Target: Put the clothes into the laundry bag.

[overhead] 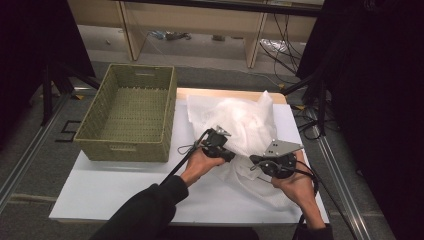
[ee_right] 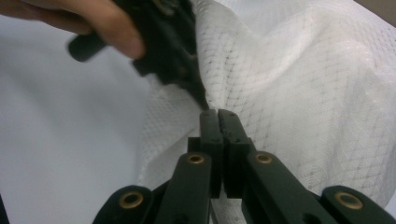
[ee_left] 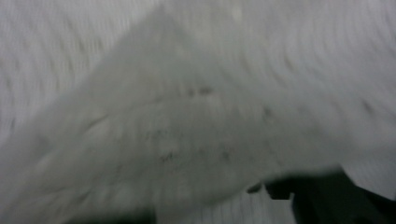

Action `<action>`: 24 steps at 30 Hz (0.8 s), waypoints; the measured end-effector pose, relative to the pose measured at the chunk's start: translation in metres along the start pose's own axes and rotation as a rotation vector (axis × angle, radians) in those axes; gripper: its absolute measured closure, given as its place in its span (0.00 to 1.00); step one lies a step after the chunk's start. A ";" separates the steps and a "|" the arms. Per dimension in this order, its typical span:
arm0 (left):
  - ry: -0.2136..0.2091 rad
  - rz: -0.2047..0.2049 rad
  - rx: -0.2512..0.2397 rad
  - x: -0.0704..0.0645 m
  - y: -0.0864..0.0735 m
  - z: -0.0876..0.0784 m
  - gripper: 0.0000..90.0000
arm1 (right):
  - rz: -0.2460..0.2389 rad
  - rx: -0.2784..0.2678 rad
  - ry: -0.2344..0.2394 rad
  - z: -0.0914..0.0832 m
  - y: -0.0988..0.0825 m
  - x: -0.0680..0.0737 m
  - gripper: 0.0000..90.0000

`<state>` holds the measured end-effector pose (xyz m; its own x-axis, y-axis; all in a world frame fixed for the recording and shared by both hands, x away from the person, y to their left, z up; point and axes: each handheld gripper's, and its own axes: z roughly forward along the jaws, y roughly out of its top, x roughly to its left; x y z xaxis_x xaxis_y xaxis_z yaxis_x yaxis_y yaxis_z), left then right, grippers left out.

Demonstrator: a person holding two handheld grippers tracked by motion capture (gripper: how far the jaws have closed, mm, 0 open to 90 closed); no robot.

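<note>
both grippers work a white mesh fabric sheet (overhead: 240, 125) heaped on the white table (overhead: 115, 185). judging by the layout, the job is to fold or bundle it, maybe for the wicker basket (overhead: 129, 112); it looks early, as the sheet is still a loose crumpled pile with no clean fold, and nothing is packed.

right gripper (ee_right: 218, 116): jaws fully together, pinching what looks like an edge of the mesh right at the tips, with the fabric rising ahead of it and to its right. left gripper (overhead: 220, 145) sits just ahead of the right gripper's tips, touching the same bunch of fabric. its own view is blurred, the sheet close in front of the jaws; can't tell whether the pads press on cloth or stand apart.

basket: empty, woven green-tan, with handle slots, well off to the left gripper's left, apart from the sheet.

left to do: gather or fold the sheet and move it over.
</note>
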<state>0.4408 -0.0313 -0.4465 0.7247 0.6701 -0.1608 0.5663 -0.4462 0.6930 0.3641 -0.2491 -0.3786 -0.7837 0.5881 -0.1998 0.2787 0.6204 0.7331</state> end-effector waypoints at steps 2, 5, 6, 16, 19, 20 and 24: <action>0.002 0.014 0.005 0.000 -0.006 -0.001 0.45 | -0.003 0.009 0.003 0.002 0.000 0.001 1.00; -0.044 0.011 -0.016 0.003 -0.004 0.009 0.64 | -0.008 0.014 0.016 0.004 0.001 0.002 1.00; -0.062 -0.016 -0.029 0.004 -0.002 0.012 0.72 | -0.008 0.016 0.016 0.004 0.001 0.003 1.00; 0.006 -0.047 -0.163 0.000 0.035 0.043 0.98 | 0.002 0.005 0.003 0.001 0.000 0.000 1.00; 0.019 -0.021 -0.145 0.002 0.031 0.046 0.96 | 0.008 0.011 0.009 0.002 -0.001 0.000 1.00; 0.011 -0.024 -0.122 0.001 0.028 0.044 0.93 | 0.009 0.013 0.009 0.002 -0.001 0.000 1.00; -0.032 -0.007 -0.046 -0.001 0.020 0.022 0.68 | 0.004 0.014 0.003 0.004 -0.003 -0.001 1.00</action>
<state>0.4597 -0.0540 -0.4480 0.7334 0.6535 -0.1872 0.5532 -0.4137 0.7231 0.3658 -0.2493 -0.3830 -0.7841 0.5892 -0.1948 0.2896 0.6250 0.7249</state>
